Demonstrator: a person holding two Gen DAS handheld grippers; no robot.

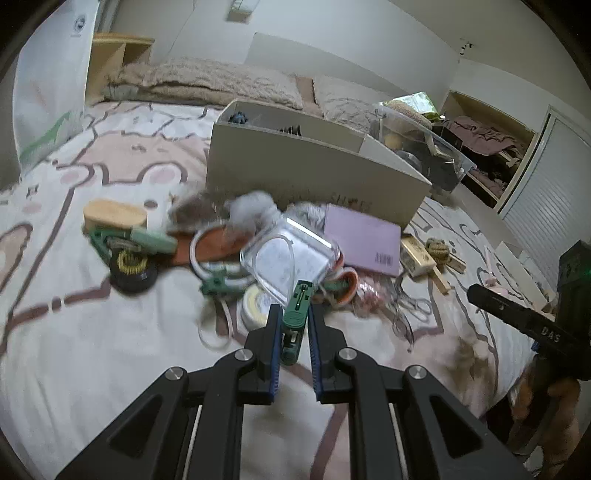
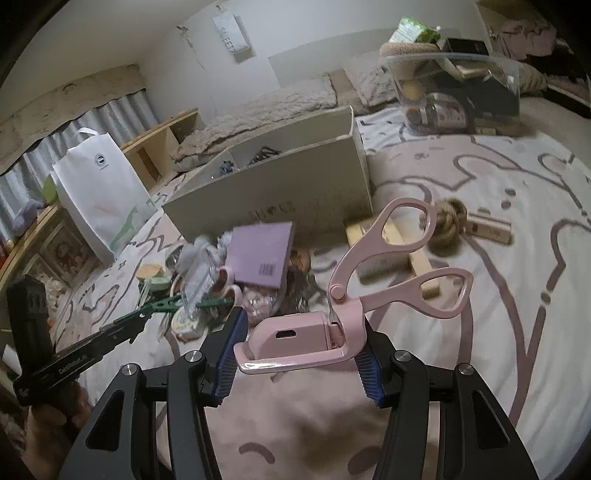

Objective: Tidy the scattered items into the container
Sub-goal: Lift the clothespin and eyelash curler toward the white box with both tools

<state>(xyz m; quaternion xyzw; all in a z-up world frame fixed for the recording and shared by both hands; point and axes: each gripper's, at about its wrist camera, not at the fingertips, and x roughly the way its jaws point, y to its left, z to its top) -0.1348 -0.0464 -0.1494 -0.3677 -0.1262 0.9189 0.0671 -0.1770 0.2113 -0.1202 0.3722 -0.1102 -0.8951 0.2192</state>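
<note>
Green clip (image 1: 295, 314), pink eyelash curler (image 2: 354, 295), lilac notebook (image 1: 364, 238), beige box (image 1: 314, 173)

Text "DAS" is printed in white on the black right tool (image 1: 524, 317) | "SWEET" is read on a hanging wall tag (image 2: 233, 35) | cardboard box (image 2: 295, 184) lettering is too blurred to read

Beige box (image 1: 306, 173): interior mostly hidden behind its near wall, dark contents too small to identify; grey fluffy item (image 1: 255, 208) in the pile before it blurred; clear bin (image 2: 458, 85) contents indistinct; bedspread (image 1: 74, 332) cut off by frame edges.
</note>
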